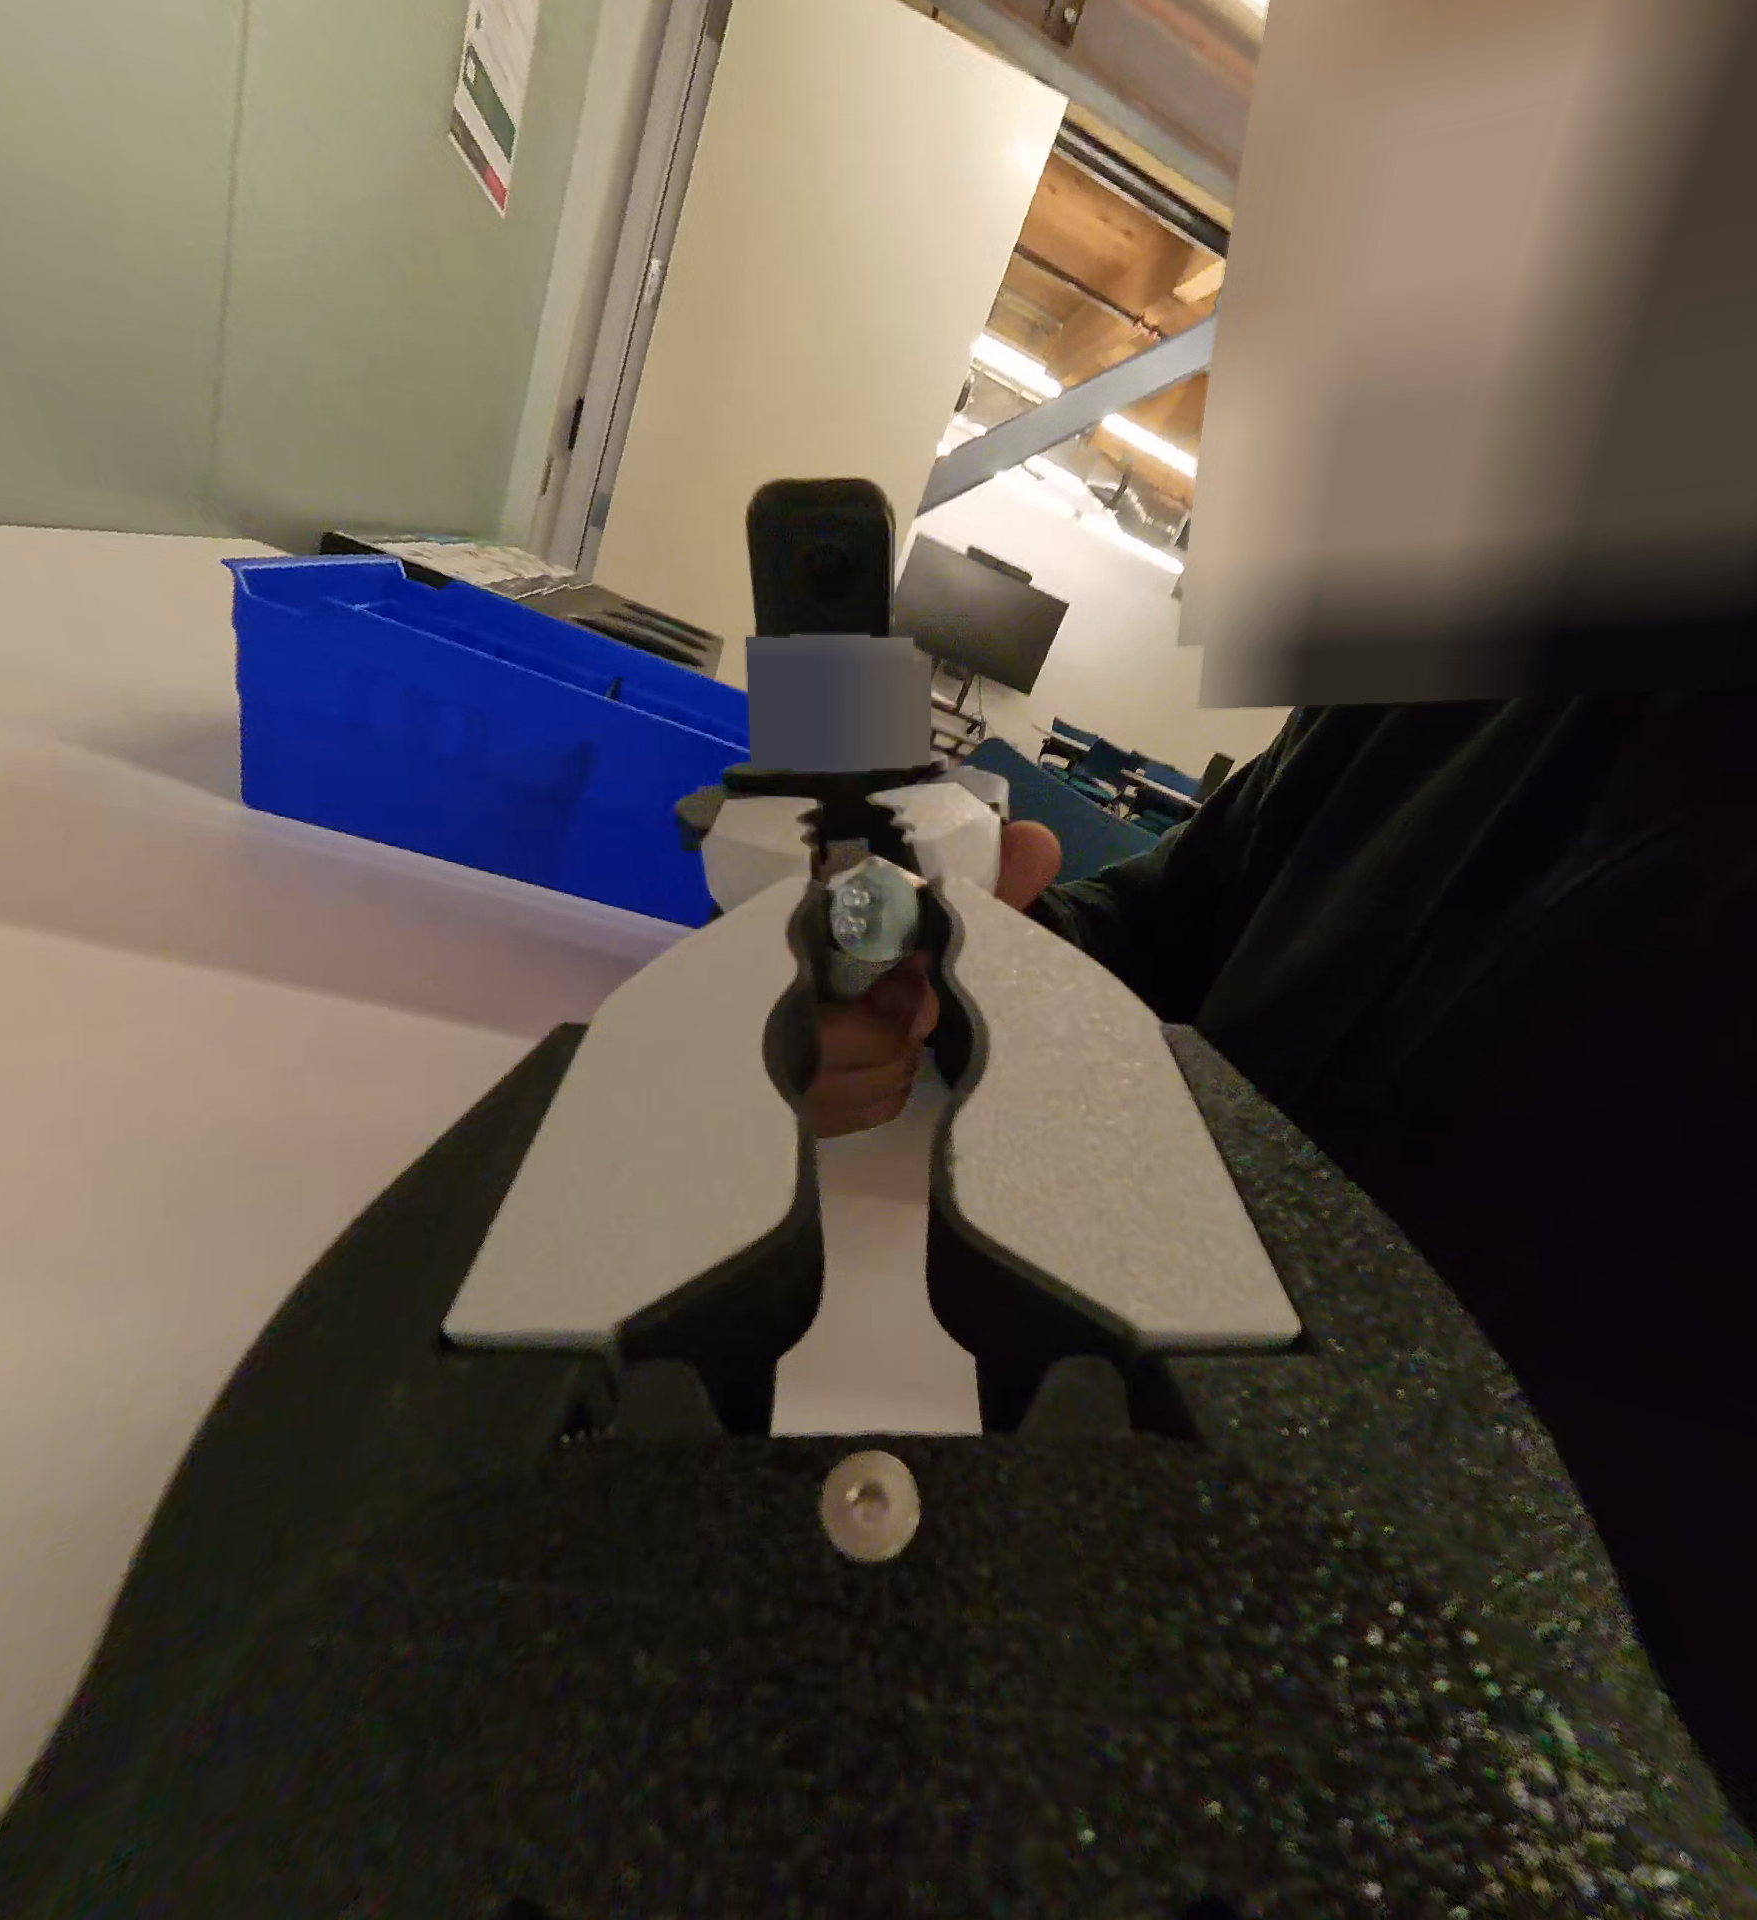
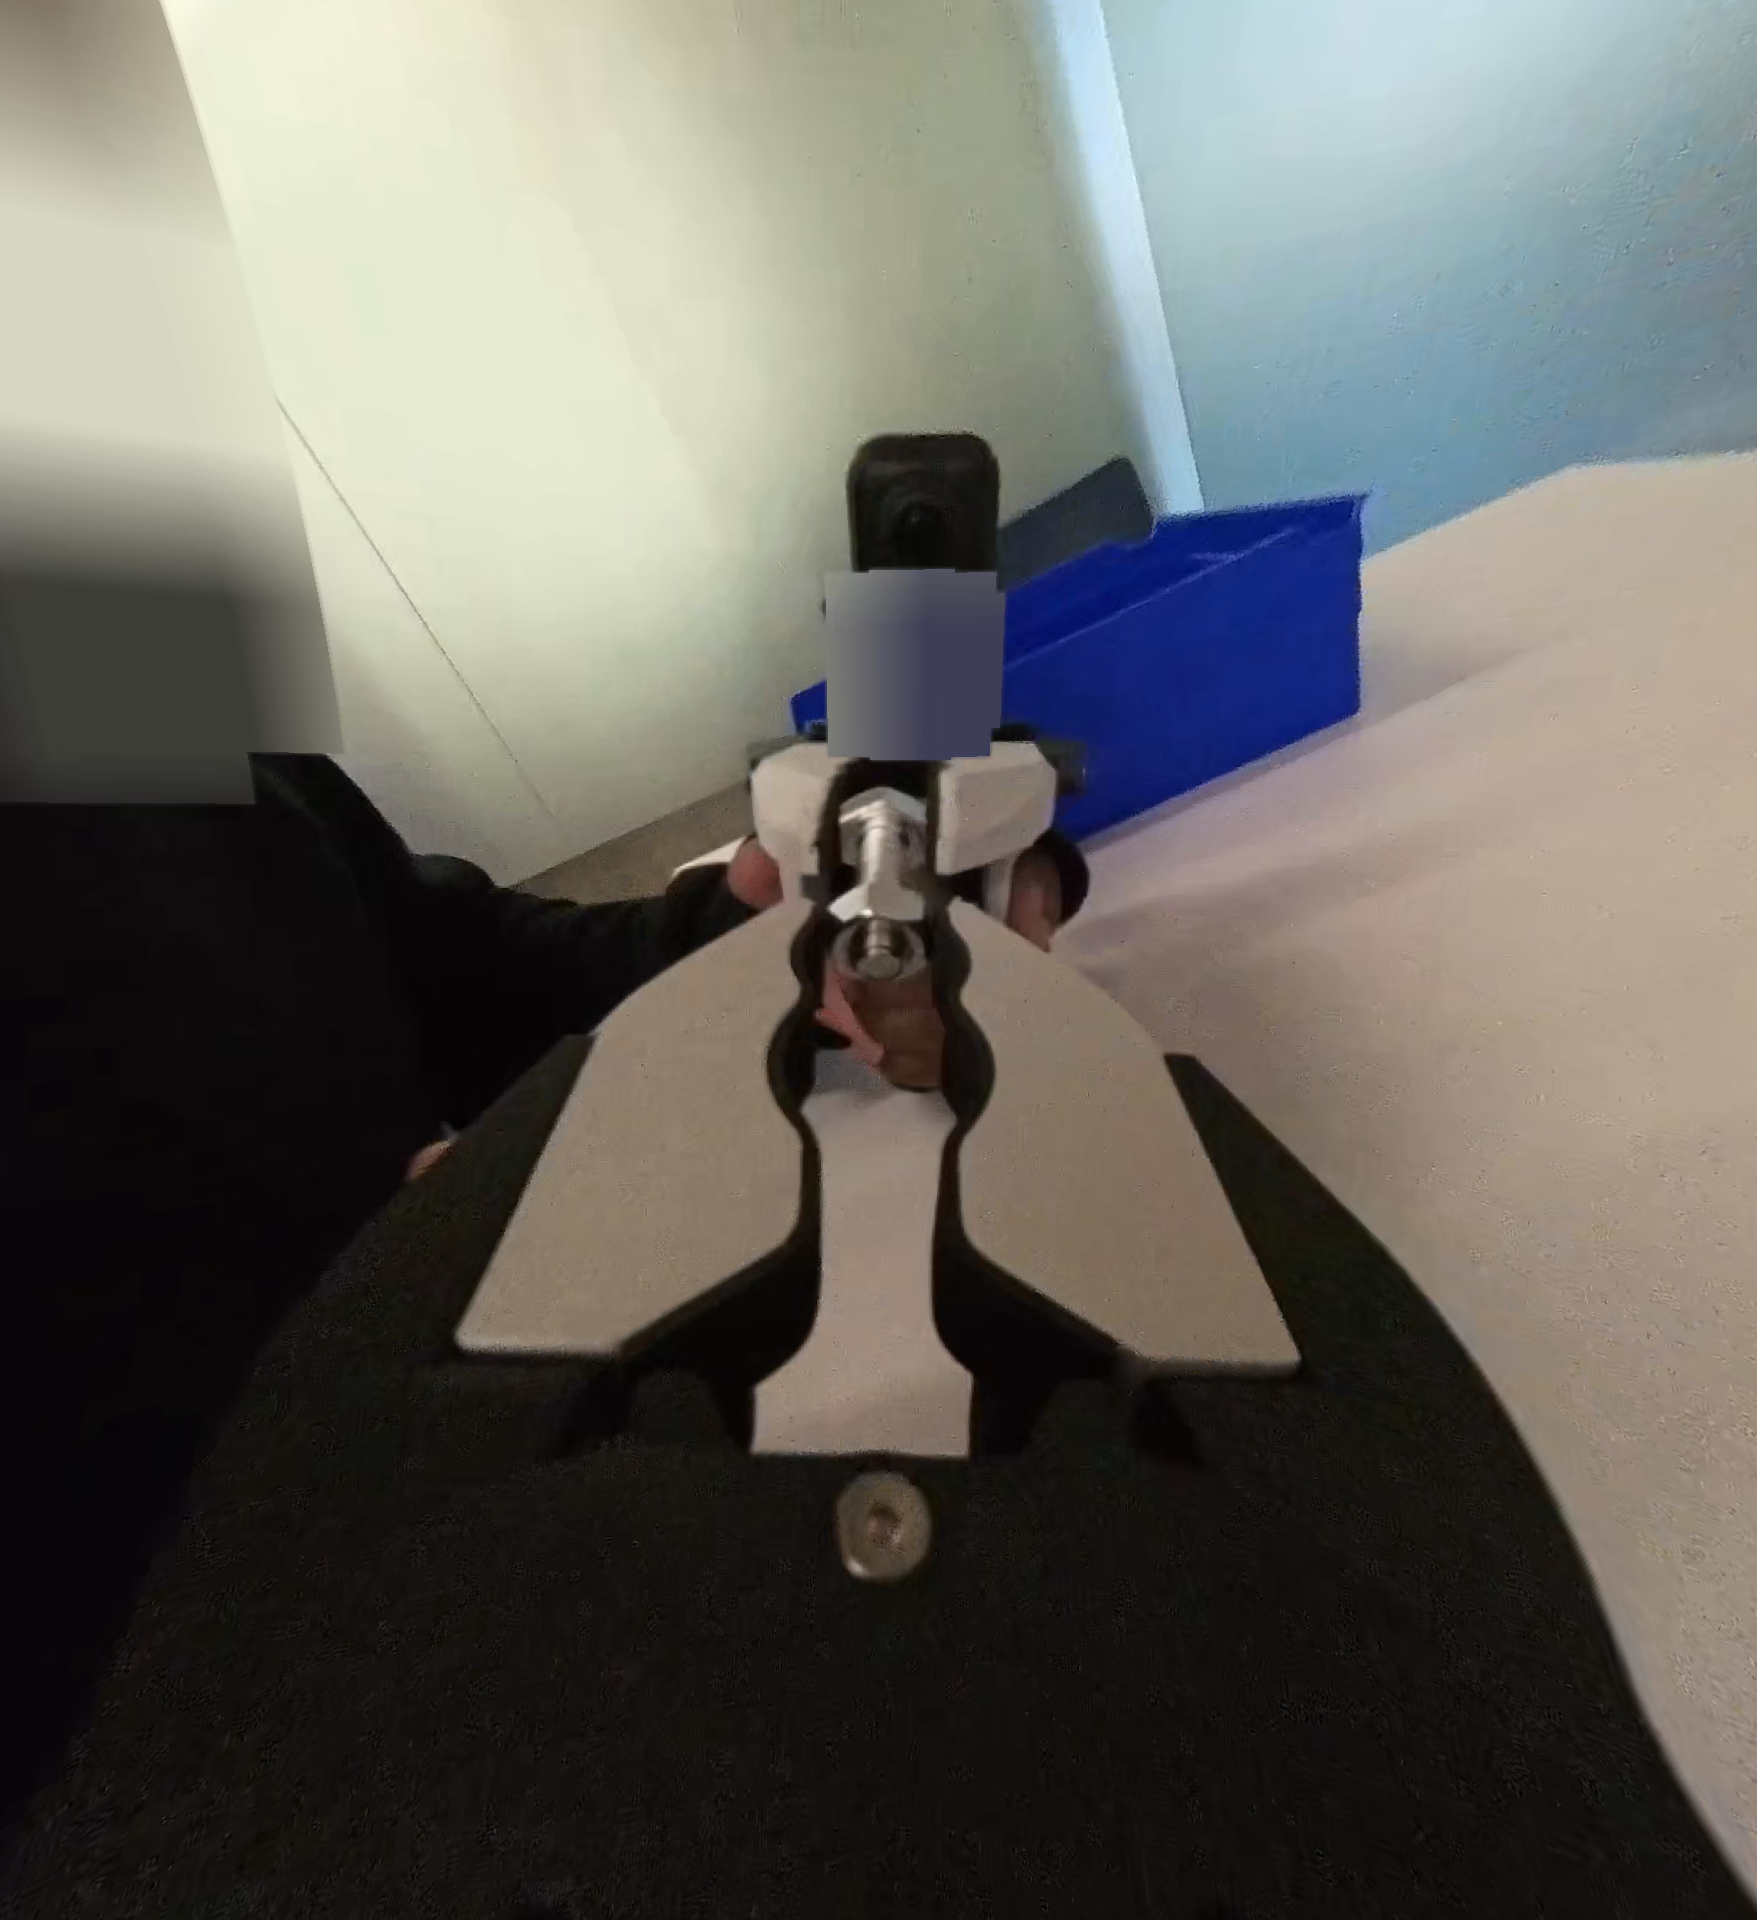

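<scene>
Standing by the table [image 1: 126, 1039], I see two grippers held nose to nose, just above it and close to the person's dark sleeve [image 1: 1373, 935]

Left gripper [image 1: 869, 904] is closed on the six-sided head of a silver bolt [image 1: 866, 925]. Both dark pads [image 1: 799, 935] sit tight against the sides of the head.

Right gripper [image 2: 879, 935] comes at it from the other way. Its fingertips are closed round a silver nut [image 2: 884, 902] that sits on the bolt's thin end. The very tip of the bolt pokes out past the nut, toward the right gripper's camera.

So the bolt is up in the air between the two, not on the table. Its long way runs straight from one gripper to the other, like a little bridge. The head end is at the left gripper and the nut end is at the right one. Some bare bolt shows between head and nut. Both grippers touch it, so neither is nearer.

Behind the grippers, a hand [image 1: 874, 1049] wraps the far handle in each view.

A blue bin [image 1: 458, 717] stands on the table, well off to the side, with a dark flat thing [image 1: 583, 613] past it
</scene>
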{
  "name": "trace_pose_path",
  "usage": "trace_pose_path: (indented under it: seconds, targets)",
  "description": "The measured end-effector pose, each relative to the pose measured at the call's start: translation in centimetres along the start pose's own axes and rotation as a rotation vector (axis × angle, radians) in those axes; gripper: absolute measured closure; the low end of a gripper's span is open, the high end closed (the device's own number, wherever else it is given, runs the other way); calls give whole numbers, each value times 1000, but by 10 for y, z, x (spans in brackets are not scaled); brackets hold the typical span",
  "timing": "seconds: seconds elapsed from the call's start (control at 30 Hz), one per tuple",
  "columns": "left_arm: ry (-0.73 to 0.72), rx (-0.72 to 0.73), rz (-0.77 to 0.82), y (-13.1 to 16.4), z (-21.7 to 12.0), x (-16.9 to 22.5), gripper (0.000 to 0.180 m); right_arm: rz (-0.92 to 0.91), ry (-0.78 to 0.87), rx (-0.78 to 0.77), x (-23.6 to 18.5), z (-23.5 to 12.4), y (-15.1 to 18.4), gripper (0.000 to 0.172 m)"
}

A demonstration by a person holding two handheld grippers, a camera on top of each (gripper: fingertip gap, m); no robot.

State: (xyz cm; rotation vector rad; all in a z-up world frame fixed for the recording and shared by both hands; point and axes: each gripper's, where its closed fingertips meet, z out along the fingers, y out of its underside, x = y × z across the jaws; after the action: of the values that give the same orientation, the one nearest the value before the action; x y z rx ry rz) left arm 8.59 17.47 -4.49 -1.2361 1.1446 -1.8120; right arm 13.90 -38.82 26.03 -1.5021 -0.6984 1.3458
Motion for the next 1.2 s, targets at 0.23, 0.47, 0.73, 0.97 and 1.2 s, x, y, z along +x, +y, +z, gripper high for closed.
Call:
trace_pose_path:
  seconds: [0.23,0.47,0.73,0.97,1.2]
  targets:
    - [-3,-9,-202,9,-1,-12,164,-1220,427,-186,16,-4,9,153]
    - [12,55,-119,-5,-2,-6,163,-595,259,-28,7,-4,-8,121]
    - [-5,29,-29,-5,-1,-2,164,-78,43,-11,3,-4,-1,155]
    - [-16,41,-154,-1,-1,-11,163,-1423,502,-159,10,-8,1,155]
    - [-9,88,-55,-12,-5,-4,163,-319,164,20,3,-5,-10,122]
